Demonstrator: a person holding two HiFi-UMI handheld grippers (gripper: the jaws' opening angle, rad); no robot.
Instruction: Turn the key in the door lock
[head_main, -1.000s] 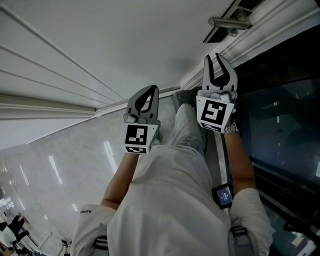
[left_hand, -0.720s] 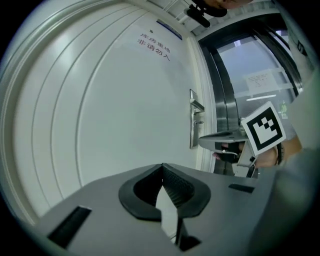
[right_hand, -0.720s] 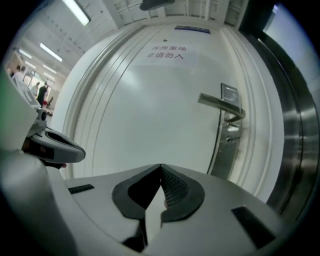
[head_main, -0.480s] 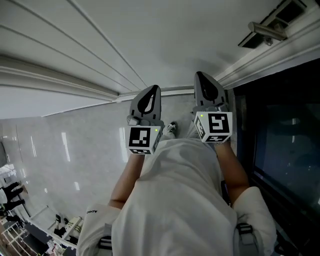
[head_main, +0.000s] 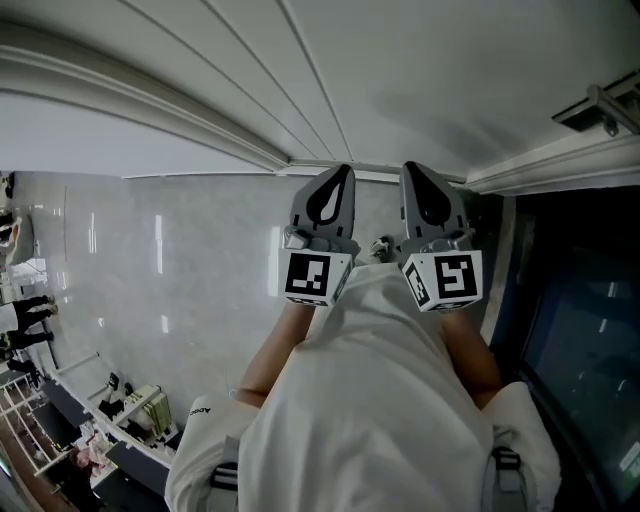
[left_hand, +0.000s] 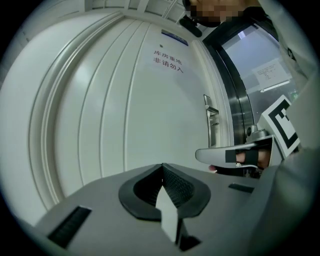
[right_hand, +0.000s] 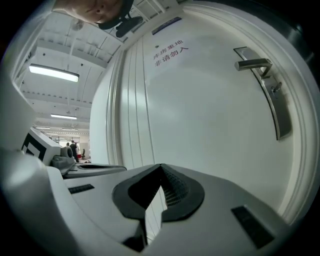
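Pointing at the white door, the left gripper is sitting pinched together, empty. Beside it, the right gripper has just been closing its jaws on nothing. The door lock is showing below the handle, far right, well apart from both.

White grooved door; silver metal lever handle; black-and-white square markers on grey left gripper and right gripper.

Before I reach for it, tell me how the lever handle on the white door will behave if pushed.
The lever handle looks like solid metal, so it is probably stiff and will not bend. It joins the long plate at one end, so it likely swings down about that end. Its smooth sheen suggests a push could slide off it.
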